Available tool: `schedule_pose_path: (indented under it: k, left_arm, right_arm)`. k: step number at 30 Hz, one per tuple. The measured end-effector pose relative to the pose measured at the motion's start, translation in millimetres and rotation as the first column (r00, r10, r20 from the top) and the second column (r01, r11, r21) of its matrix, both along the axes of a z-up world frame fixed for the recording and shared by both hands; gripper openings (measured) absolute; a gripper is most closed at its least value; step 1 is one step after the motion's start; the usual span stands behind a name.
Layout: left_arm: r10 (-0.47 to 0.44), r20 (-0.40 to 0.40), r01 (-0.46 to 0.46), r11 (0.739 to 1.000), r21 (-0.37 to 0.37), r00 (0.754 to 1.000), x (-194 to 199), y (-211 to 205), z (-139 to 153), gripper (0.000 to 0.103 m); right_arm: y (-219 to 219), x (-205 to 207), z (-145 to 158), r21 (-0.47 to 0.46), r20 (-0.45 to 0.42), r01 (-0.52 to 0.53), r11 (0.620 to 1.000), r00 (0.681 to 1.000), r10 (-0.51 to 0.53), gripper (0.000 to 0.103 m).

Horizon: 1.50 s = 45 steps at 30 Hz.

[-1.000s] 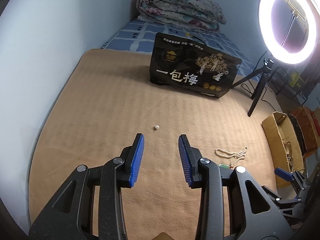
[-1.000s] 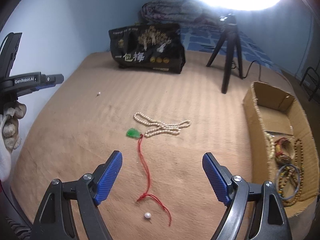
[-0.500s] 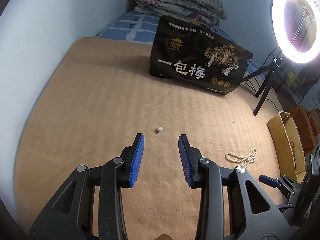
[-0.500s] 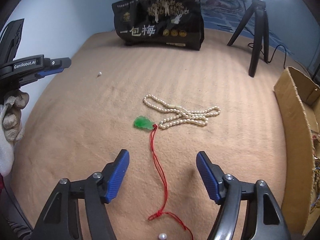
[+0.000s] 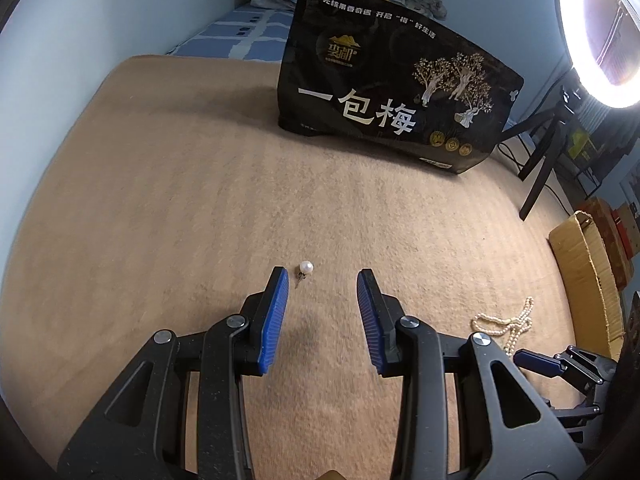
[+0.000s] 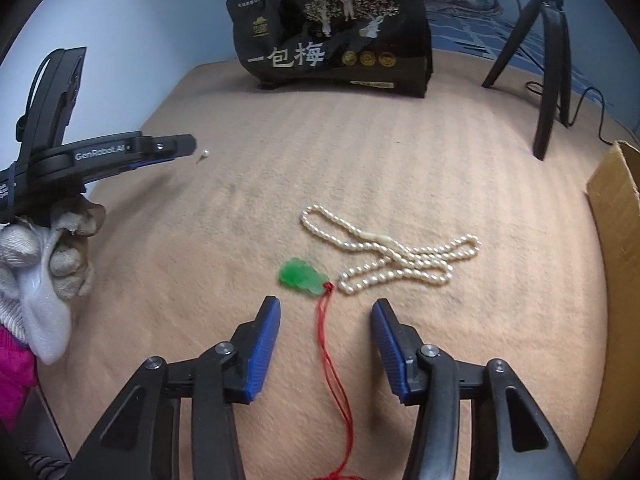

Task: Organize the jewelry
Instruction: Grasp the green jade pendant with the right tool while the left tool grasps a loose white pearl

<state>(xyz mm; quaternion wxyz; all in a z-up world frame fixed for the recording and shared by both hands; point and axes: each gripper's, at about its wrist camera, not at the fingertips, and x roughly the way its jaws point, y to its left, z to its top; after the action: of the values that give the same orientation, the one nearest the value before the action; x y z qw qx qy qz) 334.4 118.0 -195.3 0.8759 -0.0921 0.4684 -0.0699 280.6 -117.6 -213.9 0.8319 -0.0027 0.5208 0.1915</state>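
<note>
A small pearl earring (image 5: 305,268) lies on the tan blanket just ahead of my left gripper (image 5: 322,276), close to its left fingertip; the gripper is open and empty. The earring also shows in the right wrist view (image 6: 204,154). My right gripper (image 6: 325,306) is open and straddles the red cord (image 6: 334,360) of a green jade pendant (image 6: 302,276), which lies just ahead of the fingertips. A pearl necklace (image 6: 394,254) lies to the right of the pendant and also shows in the left wrist view (image 5: 508,324).
A black printed bag (image 5: 394,96) stands at the back of the blanket. A cardboard box (image 6: 618,280) sits at the right edge. A ring light (image 5: 604,28) on a black tripod (image 6: 550,60) stands at the back right.
Both grippers have moved forward and down toward the blanket. The left one has closed in on the pearl earring. The right one now straddles the red cord and its jaws have narrowed.
</note>
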Motion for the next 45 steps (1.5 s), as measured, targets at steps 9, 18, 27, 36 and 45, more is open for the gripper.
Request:
schedule_pose_path:
  k: [9,18,27,36,45]
  left_arm:
    - [0.014,0.008,-0.014,1.0,-0.027,1.0,7.8,8.1,-2.3,0.036]
    - [0.023,0.009,-0.022,0.998,-0.054,1.0,15.8,13.3,-3.8,0.036]
    - [-0.006,0.007,0.006,0.999,0.045,1.0,18.7,-5.6,-18.8,0.03]
    - [-0.021,0.011,0.019,0.994,0.111,1.0,16.5,-11.0,-30.3,0.006]
    - [0.012,0.022,-0.014,0.994,0.111,1.0,11.4,-7.5,-23.4,0.006]
  right_arm:
    - [17.4,6.3,-3.6,0.008,0.011,-0.029,1.0,1.0,0.029,0.047]
    - [30.0,9.1,-5.9,-0.056,0.047,-0.046,0.997,0.998,0.048,0.046]
    - [40.9,4.5,-6.8,-0.144,0.09,-0.068,0.987,0.993,0.082,0.042]
    - [44.8,3.0,-7.2,-0.179,0.116,-0.075,0.981,0.988,0.097,0.033]
    - [42.4,-1.1,-2.2,-0.181,0.134,-0.078,0.98,0.986,0.103,0.032]
